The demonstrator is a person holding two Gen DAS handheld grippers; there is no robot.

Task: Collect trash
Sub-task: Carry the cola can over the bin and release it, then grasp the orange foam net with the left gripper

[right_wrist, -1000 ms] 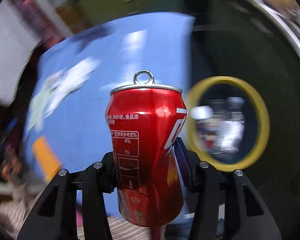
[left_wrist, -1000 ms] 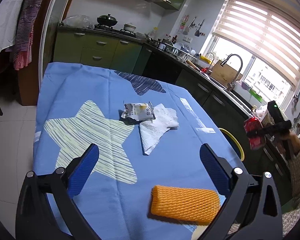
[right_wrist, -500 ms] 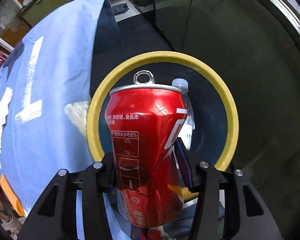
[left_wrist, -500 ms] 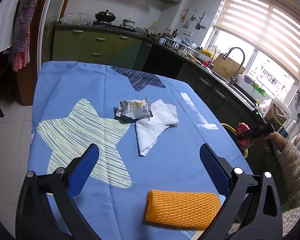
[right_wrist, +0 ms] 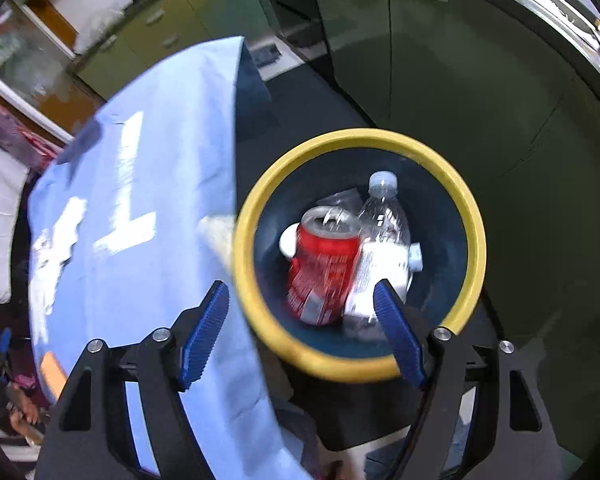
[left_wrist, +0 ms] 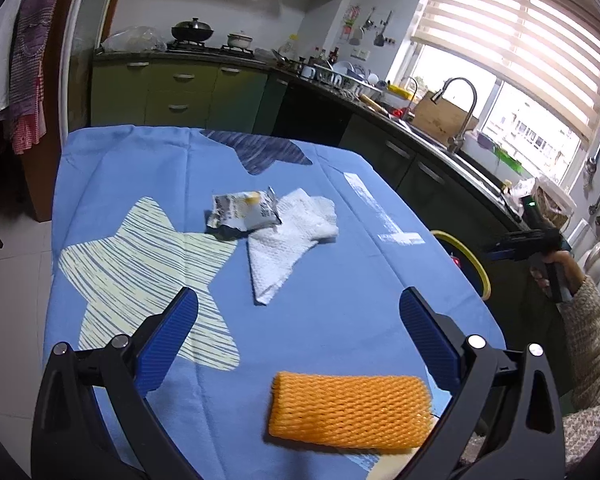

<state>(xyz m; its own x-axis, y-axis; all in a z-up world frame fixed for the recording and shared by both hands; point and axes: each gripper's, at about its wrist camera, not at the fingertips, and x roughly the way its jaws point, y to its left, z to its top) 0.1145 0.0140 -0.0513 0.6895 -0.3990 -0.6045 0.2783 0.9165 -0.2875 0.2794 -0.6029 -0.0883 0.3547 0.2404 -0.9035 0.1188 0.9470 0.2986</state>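
Left tool [left_wrist: 296,330] sits wide open over the worktop [left_wrist: 140,176], nothing between its blue pads. Orange foam net [left_wrist: 350,410] lies right under it at the near edge, so that's the easy next grab imo: come down with the pads either side of the short width and squeeze gently, since that mesh will squash. Further back, the snack wrapper [left_wrist: 244,212] rests on a corner of the crumpled paper towel [left_wrist: 292,240], touching it. Off the worktop's right edge you can see a slice of the bin [left_wrist: 478,268], and the right tool [left_wrist: 500,250] hangs just past it in a person's hand; can't really tell its jaws from this angle.

Right wrist view settles it: right tool [right_wrist: 302,328] has just been opening, jaws now spread with nothing between them, pointing down into the bin [right_wrist: 260,308]. Red can [right_wrist: 322,268] is inside already, a bit blurred, probably still dropping or settling. Clear plastic bottle [right_wrist: 382,248] lies beside it, touching, plus what looks like a bit of clear wrapping behind. Best to lift straight up and clear the yellow rim before swinging back to the worktop [right_wrist: 140,200].
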